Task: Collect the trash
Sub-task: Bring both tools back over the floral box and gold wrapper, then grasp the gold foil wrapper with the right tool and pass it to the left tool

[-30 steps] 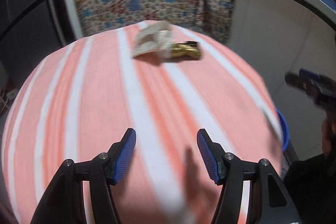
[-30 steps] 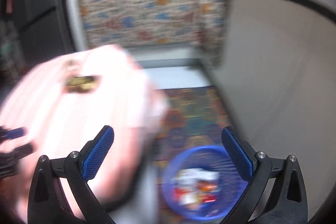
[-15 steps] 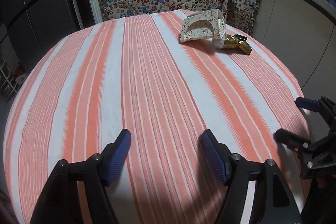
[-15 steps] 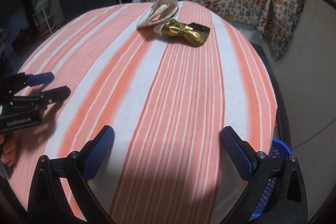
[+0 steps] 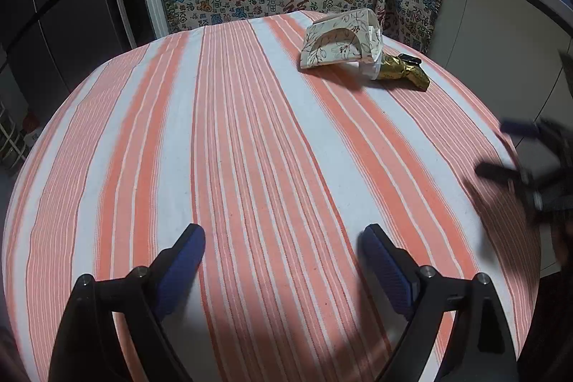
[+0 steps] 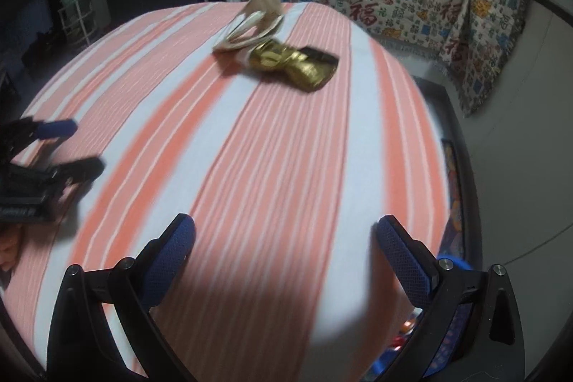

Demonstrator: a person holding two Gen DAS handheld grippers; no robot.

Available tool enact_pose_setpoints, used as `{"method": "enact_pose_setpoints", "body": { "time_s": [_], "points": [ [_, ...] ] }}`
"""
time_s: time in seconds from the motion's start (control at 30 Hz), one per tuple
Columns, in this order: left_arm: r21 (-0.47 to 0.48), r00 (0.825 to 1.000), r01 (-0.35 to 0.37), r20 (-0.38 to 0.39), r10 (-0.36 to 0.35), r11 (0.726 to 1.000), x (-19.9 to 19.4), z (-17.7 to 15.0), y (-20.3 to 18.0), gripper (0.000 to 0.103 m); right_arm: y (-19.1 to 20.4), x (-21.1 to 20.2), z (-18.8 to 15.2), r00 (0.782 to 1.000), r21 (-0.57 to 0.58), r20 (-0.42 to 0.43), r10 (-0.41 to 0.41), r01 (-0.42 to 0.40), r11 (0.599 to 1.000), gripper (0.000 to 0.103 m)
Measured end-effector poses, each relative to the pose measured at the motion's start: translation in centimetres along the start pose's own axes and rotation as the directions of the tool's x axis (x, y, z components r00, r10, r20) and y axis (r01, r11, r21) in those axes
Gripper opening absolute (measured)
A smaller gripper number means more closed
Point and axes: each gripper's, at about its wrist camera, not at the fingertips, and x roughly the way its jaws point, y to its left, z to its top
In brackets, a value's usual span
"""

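left gripper point(image 5: 283, 246) opening, empty | right gripper point(image 6: 284, 237) wide, empty | crinkled gold foil wrapper point(image 6: 293, 65) | curled paper point(image 5: 340, 43)

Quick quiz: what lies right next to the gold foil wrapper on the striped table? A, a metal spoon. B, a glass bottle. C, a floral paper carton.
C: the floral paper carton lies against the gold foil wrapper on the striped tablecloth.
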Motion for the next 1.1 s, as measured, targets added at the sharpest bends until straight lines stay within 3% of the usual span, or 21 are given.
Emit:
{"method": "enact_pose_setpoints", "body": {
  "time_s": [0.07, 0.17, 0.23, 0.3, 0.43, 0.53, 0.57, 0.6, 0.63, 0.77, 0.87, 0.97, 1.07, 1.1],
  "points": [
    [0.0, 1.0, 0.0, 0.0, 0.0, 1.0, 0.0, 0.0, 0.0, 0.092, -1.2, 0.7, 2.6, 0.999, -0.029, 0.041, 0.028, -0.027, 0.999, 0.102],
    [0.001, 1.0, 0.0, 0.001, 0.0, 1.0, 0.0, 0.0, 0.1, 0.092, -2.2, 2.0, 6.6, 0.988, -0.066, 0.066, 0.14, -0.136, 0.989, 0.102],
    [0.0, 1.0, 0.001, 0.0, -0.001, 1.0, 0.0, 0.0, 0.1, 0.092, -2.0, 3.2, 8.7, 0.982, -0.109, 0.042, 0.182, -0.176, 0.978, 0.102],
    [0.0, 1.0, 0.002, 0.0, -0.002, 1.0, 0.0, 0.0, 0.1, 0.092, -1.3, 4.7, 10.5, 0.985, -0.164, 0.023, 0.17, -0.164, 0.973, 0.102],
    [-0.001, 1.0, 0.004, -0.001, -0.004, 1.0, 0.0, 0.0, 0.2, 0.092, -0.7, 7.4, 12.0, 0.979, -0.199, -0.038, 0.202, -0.206, 0.958, 0.102],
    [-0.002, 1.0, 0.005, -0.001, -0.005, 1.0, 0.0, 0.0, 0.2, 0.092, -0.2, 9.0, 11.3, 0.944, -0.186, -0.141, 0.299, -0.322, 0.928, 0.097],
    [-0.003, 1.0, 0.005, -0.001, -0.005, 1.0, 0.0, 0.0, 0.2, 0.092, 0.3, 8.9, 10.7, 0.937, -0.195, -0.155, 0.314, -0.341, 0.92, 0.083],
    [-0.003, 1.0, 0.006, -0.001, -0.006, 1.0, 0.0, 0.0, 0.1, 0.092, 0.8, 8.5, 10.3, 0.946, -0.216, -0.145, 0.291, -0.317, 0.924, 0.059],
    [-0.004, 1.0, 0.006, -0.001, -0.006, 1.0, 0.0, 0.0, 0.1, 0.092, 1.4, 8.0, 9.8, 0.954, -0.222, -0.147, 0.263, -0.291, 0.931, 0.043],
    [-0.006, 1.0, 0.008, -0.001, -0.008, 1.0, 0.0, 0.1, 0.2, 0.092, 3.1, 4.5, 6.6, 0.955, -0.122, -0.14, 0.261, -0.279, 0.953, 0.044],
    [-0.013, 1.0, 0.018, 0.003, -0.018, 1.0, -0.1, 0.0, 0.3, 0.092, 4.7, 2.1, 3.4, 0.967, -0.01, -0.134, 0.215, -0.218, 0.976, 0.044],
    [-0.052, 0.995, 0.094, 0.02, -0.093, 0.994, -1.0, -0.4, 1.3, 0.092, 6.3, 1.1, 2.4, 0.969, 0.093, -0.091, 0.23, -0.222, 0.971, 0.044],
    [-0.03, 0.99, 0.139, 0.026, -0.139, 0.99, -2.8, -1.9, 2.3, 0.092, 7.3, 1.2, 2.9, 0.952, 0.198, -0.052, 0.302, -0.287, 0.937, 0.047],
    [-0.013, 0.99, 0.141, 0.029, -0.141, 0.99, -3.5, -2.7, 2.6, 0.092, 7.8, 1.4, 3.2, 0.93, 0.204, -0.034, 0.365, -0.351, 0.914, 0.049]
  ]
}}
